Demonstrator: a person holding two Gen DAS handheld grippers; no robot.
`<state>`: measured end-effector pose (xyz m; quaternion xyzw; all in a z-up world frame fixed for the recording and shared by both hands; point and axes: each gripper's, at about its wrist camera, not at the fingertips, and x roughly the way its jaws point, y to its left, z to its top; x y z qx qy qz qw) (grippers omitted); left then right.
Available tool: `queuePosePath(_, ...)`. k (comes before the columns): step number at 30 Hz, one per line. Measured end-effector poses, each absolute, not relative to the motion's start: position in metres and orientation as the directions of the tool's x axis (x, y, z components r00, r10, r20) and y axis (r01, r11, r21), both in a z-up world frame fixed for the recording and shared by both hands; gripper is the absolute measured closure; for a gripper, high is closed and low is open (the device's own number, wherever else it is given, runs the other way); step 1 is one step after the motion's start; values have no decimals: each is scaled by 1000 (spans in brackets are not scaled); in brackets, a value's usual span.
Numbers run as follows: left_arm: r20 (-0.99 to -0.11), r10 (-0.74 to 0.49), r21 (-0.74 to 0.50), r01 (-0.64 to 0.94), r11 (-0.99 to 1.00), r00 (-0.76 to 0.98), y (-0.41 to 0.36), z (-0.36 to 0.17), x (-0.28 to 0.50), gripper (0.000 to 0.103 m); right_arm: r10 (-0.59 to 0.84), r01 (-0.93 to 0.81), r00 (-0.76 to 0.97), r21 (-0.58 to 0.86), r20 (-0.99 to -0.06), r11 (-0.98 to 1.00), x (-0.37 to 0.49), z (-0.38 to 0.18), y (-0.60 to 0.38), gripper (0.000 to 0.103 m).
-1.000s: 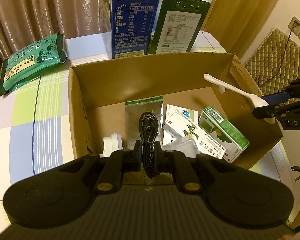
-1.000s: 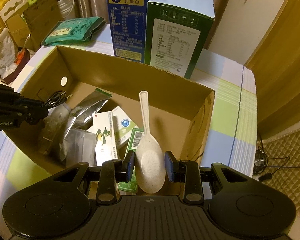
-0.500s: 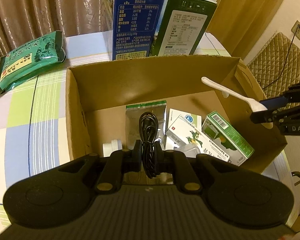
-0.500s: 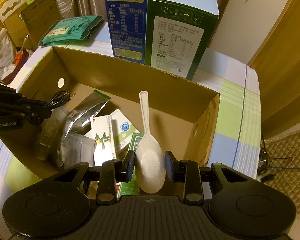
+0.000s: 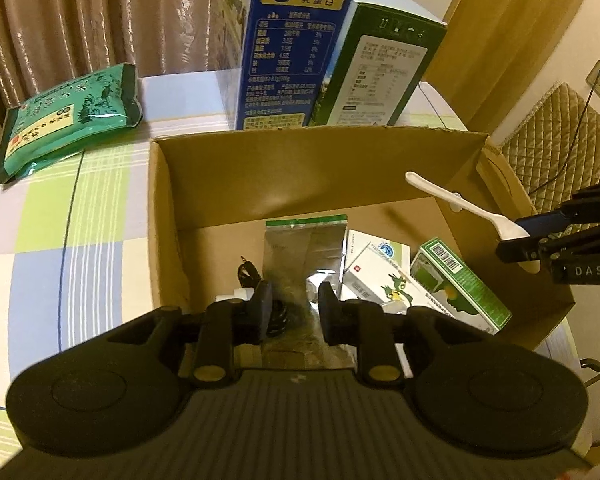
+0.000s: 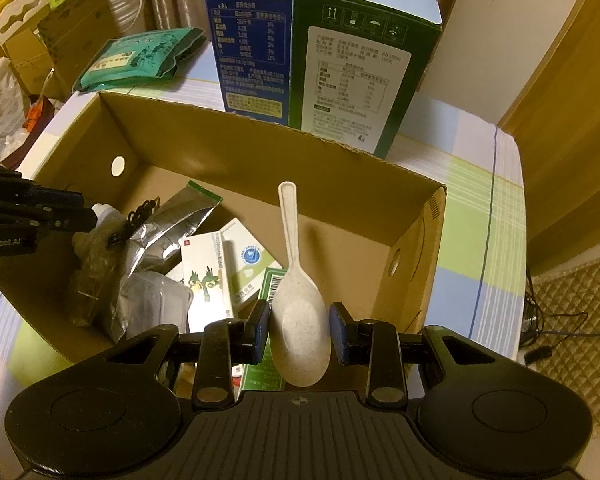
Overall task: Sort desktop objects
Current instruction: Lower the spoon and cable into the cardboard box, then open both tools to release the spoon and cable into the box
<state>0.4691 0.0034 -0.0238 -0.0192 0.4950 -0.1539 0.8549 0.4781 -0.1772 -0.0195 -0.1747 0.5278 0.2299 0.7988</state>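
An open cardboard box (image 5: pixel 300 132) stands on the checked tablecloth. My left gripper (image 5: pixel 296 302) hangs over its left half, its jaws opening with nothing between the pads. The black cable (image 5: pixel 250 274) lies in the box just beside the left finger, partly hidden by it. My right gripper (image 6: pixel 300 328) is shut on the bowl of a pale speckled spoon (image 6: pixel 296 312), handle pointing forward over the box (image 6: pixel 260 124). In the left wrist view the spoon (image 5: pixel 460 200) and right gripper (image 5: pixel 540 240) hover over the box's right end.
Inside the box lie a silver foil pouch (image 5: pixel 304 248), a white medicine box (image 5: pixel 384 276) and a green one (image 5: pixel 460 284). Behind it stand a blue carton (image 5: pixel 292 40) and a green carton (image 5: pixel 380 68). A green packet (image 5: pixel 68 116) lies far left.
The left jaws have parted and the black cable has dropped from between them into the box. The right gripper still holds the spoon in the same place.
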Motion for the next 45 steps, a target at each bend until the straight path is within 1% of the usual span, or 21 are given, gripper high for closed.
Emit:
queuePosePath(19, -834, -280, -174, 255, 951, 475, 7, -16, 464, 84, 162, -544, 340, -53, -926, 837, 477, -19, -176, 74)
queuePosePath(20, -835, -279, -174, 253, 952, 475, 7, -16, 464, 83, 164, -547, 338, -52, -927, 836, 477, -19, -175, 73)
queuePosePath(21, -835, -276, -173, 250, 953, 475, 7, -16, 464, 78, 166, -546, 333, -46, -928, 837, 478, -20, -176, 73)
queuePosePath(22, -836, -272, -171, 245, 954, 477, 8, -16, 464, 70, 165, -539, 334, -44, -928, 841, 478, -20, -176, 67)
queuePosePath(23, -835, -268, -169, 241, 956, 480, 8, -16, 464, 66, 163, -532, 345, -49, -924, 846, 479, -20, -177, 53)
queuePosePath(24, -835, -267, -167, 239, 956, 482, 9, -16, 464, 61, 164, -527, 357, -53, -920, 848, 479, -19, -178, 46)
queuePosePath(25, -834, -266, -168, 237, 957, 483, 9, -16, 464, 61, 170, -525, 364, -51, -916, 849, 478, -18, -179, 43)
queuePosePath(30, -836, -263, -166, 236, 958, 482, 11, -16, 463, 60, 177, -521, 366, -44, -914, 852, 478, -16, -180, 43)
queuePosePath(32, -835, -263, -166, 236, 958, 483, 11, -16, 463, 58, 178, -518, 367, -42, -913, 855, 478, -16, -181, 43)
queuePosePath(33, -835, -264, -165, 237, 957, 483, 11, -16, 462, 56, 178, -517, 366, -41, -913, 855, 478, -15, -181, 43)
queuePosePath(35, -834, -263, -163, 239, 957, 484, 11, -15, 461, 51, 178, -519, 362, -39, -915, 854, 477, -15, -182, 43)
queuePosePath(37, -833, -263, -162, 241, 957, 487, 10, -14, 459, 43, 181, -519, 362, -37, -914, 854, 475, -14, -183, 43)
queuePosePath(38, -831, -265, -163, 242, 957, 490, 10, -13, 458, 41, 182, -517, 362, -35, -914, 855, 475, -13, -183, 43)
queuePosePath(40, -827, -267, -165, 240, 957, 496, 10, -11, 457, 34, 184, -517, 361, -32, -914, 856, 474, -12, -184, 43)
queuePosePath(41, -825, -266, -165, 238, 957, 498, 11, -9, 456, 32, 185, -517, 360, -31, -914, 855, 473, -11, -184, 43)
queuePosePath(42, -824, -264, -164, 235, 958, 501, 11, -8, 455, 27, 187, -518, 357, -27, -915, 855, 473, -11, -184, 41)
queuePosePath(43, -823, -262, -162, 234, 959, 505, 11, -6, 454, 20, 190, -518, 354, -23, -916, 855, 472, -10, -184, 35)
queuePosePath(44, -820, -259, -156, 235, 959, 510, 11, -4, 453, 18, 192, -517, 351, -19, -916, 856, 471, -9, -184, 28)
queuePosePath(45, -819, -253, -149, 235, 960, 516, 11, -2, 451, 12, 194, -517, 353, -18, -915, 856, 470, -7, -184, 25)
